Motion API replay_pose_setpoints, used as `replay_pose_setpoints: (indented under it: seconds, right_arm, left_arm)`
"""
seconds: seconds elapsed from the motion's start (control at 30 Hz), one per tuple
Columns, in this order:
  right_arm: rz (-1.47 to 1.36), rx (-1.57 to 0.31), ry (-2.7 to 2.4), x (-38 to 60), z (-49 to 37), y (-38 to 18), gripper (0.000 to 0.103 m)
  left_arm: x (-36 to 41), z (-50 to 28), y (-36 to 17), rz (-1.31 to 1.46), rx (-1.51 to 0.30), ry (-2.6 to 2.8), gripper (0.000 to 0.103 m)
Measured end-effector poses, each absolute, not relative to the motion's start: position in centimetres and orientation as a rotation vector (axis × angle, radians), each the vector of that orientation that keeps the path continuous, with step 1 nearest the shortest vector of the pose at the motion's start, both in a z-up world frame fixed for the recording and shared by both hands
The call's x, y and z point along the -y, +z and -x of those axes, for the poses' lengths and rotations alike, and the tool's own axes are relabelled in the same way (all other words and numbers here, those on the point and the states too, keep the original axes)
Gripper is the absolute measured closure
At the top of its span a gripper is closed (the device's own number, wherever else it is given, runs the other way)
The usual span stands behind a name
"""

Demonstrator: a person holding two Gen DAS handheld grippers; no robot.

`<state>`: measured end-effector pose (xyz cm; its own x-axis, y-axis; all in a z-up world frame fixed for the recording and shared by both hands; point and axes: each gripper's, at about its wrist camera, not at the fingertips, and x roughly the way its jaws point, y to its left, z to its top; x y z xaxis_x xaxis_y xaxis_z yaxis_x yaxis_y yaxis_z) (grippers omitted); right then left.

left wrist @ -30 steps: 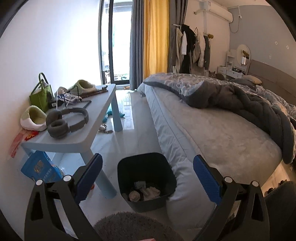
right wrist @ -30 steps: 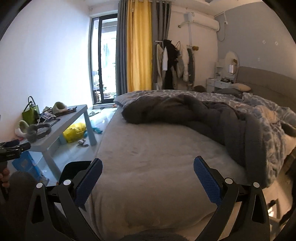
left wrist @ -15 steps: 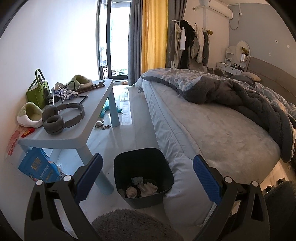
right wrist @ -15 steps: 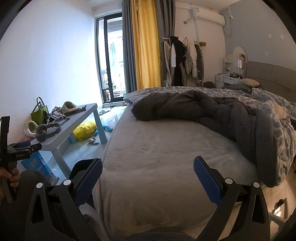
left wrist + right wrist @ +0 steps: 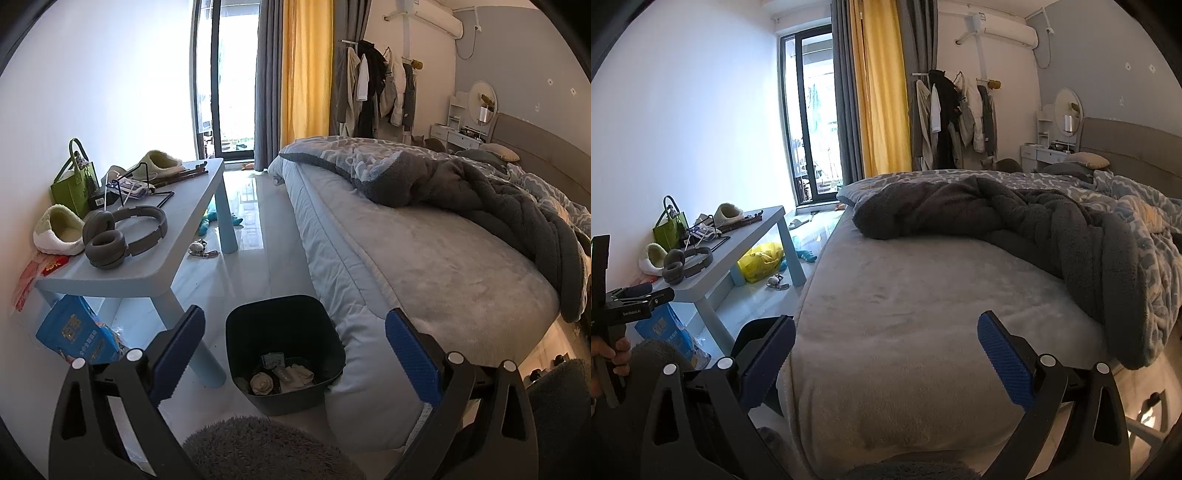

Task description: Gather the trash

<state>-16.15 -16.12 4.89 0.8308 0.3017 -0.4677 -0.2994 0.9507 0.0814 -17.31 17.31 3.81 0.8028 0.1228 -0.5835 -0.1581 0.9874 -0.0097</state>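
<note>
Both tongs [image 5: 294, 347] [image 5: 886, 349] spread wide, empty

Black bin [image 5: 284, 325], pale blue table [image 5: 184, 221], yellow curtain [image 5: 304, 66], green bag [image 5: 72, 184]

The trash bin [image 5: 284, 354] sits on the floor before me, between the low table [image 5: 155, 258] (left) and the bed [image 5: 424, 266], crumpled tissues [image 5: 291, 376] inside.

Right tongs [image 5: 885, 354] spread wide — empty, above grey bed [image 5: 923, 314]
</note>
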Motion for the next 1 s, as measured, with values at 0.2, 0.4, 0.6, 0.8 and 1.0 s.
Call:
replay_pose_setpoints:
  seconds: [0.2,0.4,0.6,0.8,1.0]
  right_arm:
    - [-0.003,-0.497,0.318,16.1,16.14,4.89,0.003]
    - [-0.004,-0.497,0.318,16.07,16.19,4.91,0.003]
    - [-0.003,-0.498,0.318,16.08,16.16,4.93,0.003]
    - [-0.001,-0.497,0.317,16.11,16.17,4.83,0.003]
    - [0.0,-0.497,0.318,16.14,16.1,4.87,0.003]
  left_arm:
    - [-17.3,17.31,3.83,0.052,-0.619,0.15,0.003]
    - [-17.11,17.24,3.78,0.05,-0.62,0.148,0.003]
    - [-17.1,17.24,3.78,0.048,-0.619,0.148,0.003]
    - [-17.13,17.24,3.79,0.049,-0.62,0.149,0.003]
    - [-17.13,17.24,3.8,0.049,-0.619,0.148,0.003]
